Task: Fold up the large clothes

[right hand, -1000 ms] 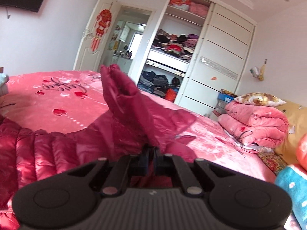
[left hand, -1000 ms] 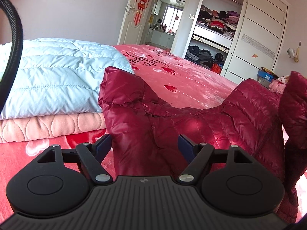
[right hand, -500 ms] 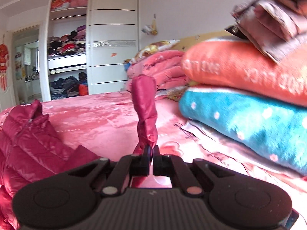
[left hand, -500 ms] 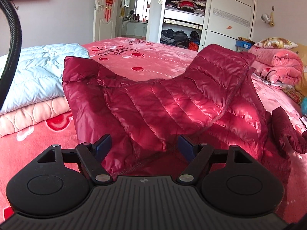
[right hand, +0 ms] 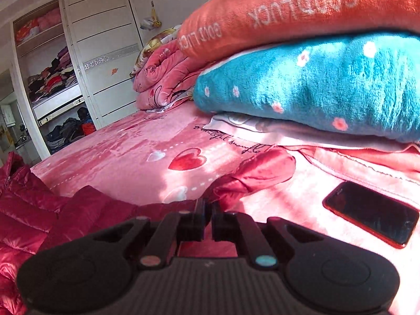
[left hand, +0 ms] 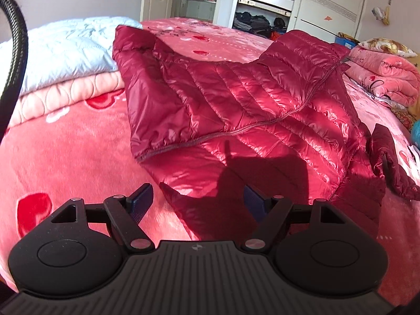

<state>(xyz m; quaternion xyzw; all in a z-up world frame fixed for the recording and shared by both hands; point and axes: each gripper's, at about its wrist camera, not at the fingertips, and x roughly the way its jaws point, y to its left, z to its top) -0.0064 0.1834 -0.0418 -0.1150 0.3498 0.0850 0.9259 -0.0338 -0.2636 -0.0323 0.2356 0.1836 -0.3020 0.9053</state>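
A dark red quilted down jacket lies spread on the pink heart-print bed cover, one front panel folded across its body. My left gripper hovers open just short of the jacket's near hem, nothing between its fingers. In the right wrist view the jacket body lies at the left and its sleeve is stretched out flat on the bed. My right gripper still pinches the sleeve's fabric, and its jaws are starting to open.
A black phone with a red rim lies on the bed right of the sleeve. Stacked orange and teal blankets rise just behind it. A pale blue quilt lies at the left, a rolled pink quilt at the right.
My right gripper swung the sleeve from upright down flat onto the bed near the blanket stack. My left gripper drew back towards the near hem, still open.
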